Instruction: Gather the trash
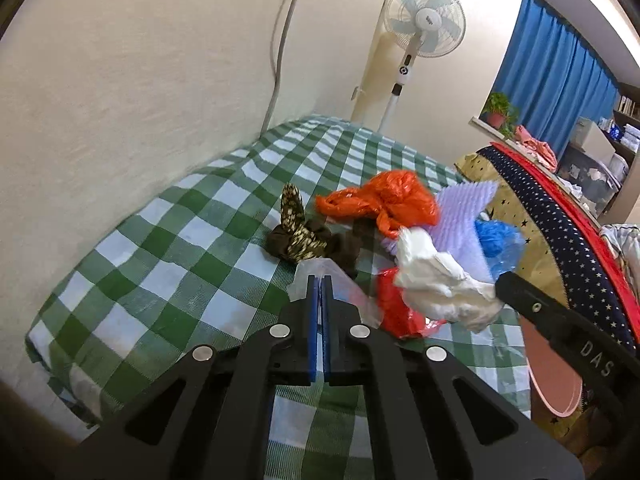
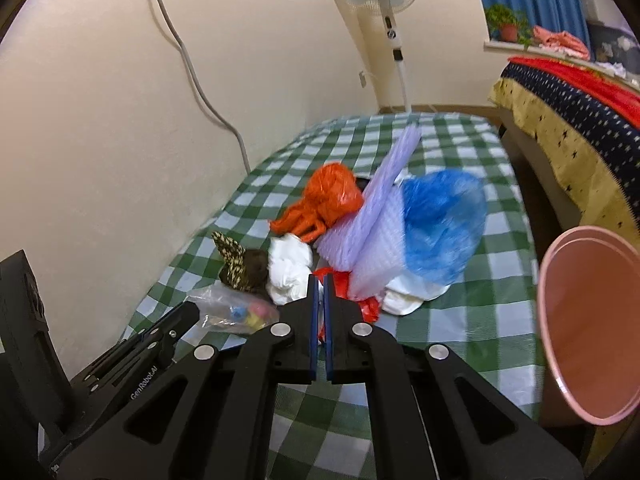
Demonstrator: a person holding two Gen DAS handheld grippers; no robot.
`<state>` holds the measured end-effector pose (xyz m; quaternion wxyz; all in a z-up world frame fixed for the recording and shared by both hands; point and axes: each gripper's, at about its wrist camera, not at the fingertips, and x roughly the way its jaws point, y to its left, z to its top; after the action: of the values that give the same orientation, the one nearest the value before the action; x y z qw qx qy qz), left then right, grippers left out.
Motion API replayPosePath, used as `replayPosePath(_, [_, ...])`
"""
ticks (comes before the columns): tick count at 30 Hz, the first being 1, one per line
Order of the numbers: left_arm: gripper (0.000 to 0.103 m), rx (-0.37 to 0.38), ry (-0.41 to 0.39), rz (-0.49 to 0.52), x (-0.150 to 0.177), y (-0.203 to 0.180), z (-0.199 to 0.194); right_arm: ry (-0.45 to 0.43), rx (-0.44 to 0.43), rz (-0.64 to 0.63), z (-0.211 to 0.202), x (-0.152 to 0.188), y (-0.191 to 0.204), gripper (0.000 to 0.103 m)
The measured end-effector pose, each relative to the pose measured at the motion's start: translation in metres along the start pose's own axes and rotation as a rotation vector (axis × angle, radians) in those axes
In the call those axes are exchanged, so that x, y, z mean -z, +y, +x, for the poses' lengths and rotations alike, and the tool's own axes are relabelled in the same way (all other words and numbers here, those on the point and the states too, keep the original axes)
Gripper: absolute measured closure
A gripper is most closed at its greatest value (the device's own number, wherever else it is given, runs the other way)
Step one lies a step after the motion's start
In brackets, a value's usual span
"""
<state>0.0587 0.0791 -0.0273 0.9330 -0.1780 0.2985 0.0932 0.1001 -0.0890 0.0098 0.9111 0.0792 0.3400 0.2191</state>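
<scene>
Trash lies heaped on a green-checked bed (image 1: 180,260): an orange bag (image 1: 384,200), a lilac foam sheet (image 1: 464,216), a blue bag (image 1: 500,240), a white wad (image 1: 440,284) and red plastic (image 1: 396,312). My left gripper (image 1: 320,280) is shut on a clear plastic bag (image 1: 340,284); in the right wrist view that clear bag (image 2: 232,312) shows small coloured bits inside. My right gripper (image 2: 320,280) is shut at the heap's near edge, where red plastic (image 2: 340,284) and the white wad (image 2: 288,268) meet. From the left, the right gripper (image 1: 500,284) ends in the white wad.
A pink bin (image 2: 588,320) stands open at the right, beside the bed. A brown patterned cloth (image 2: 240,264) lies left of the heap. A cream wall runs along the left. A standing fan (image 1: 424,20) and a second bed with a starred blanket (image 2: 560,92) stand beyond.
</scene>
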Motion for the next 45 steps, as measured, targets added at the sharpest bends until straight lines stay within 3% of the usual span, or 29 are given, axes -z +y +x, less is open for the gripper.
replayPosePath(13, [0.102,0.066,-0.064,0.046,0.006,-0.012,-0.051,-0.108,0.096,0.015,-0.078,0.004,-0.013,0.101])
replayPosePath(21, [0.102,0.162,-0.084,0.114,0.013,-0.048,-0.068,-0.136,0.217,0.081,-0.116,0.016,-0.052,0.101])
replayPosePath(31, [0.102,0.304,-0.043,0.191,0.031,-0.111,-0.055,-0.158,0.392,0.233,-0.144,0.020,-0.124,0.101])
replayPosePath(45, [0.102,0.481,0.058,0.300,0.065,-0.203,0.003,-0.114,0.558,0.376,-0.139,0.042,-0.193,0.101])
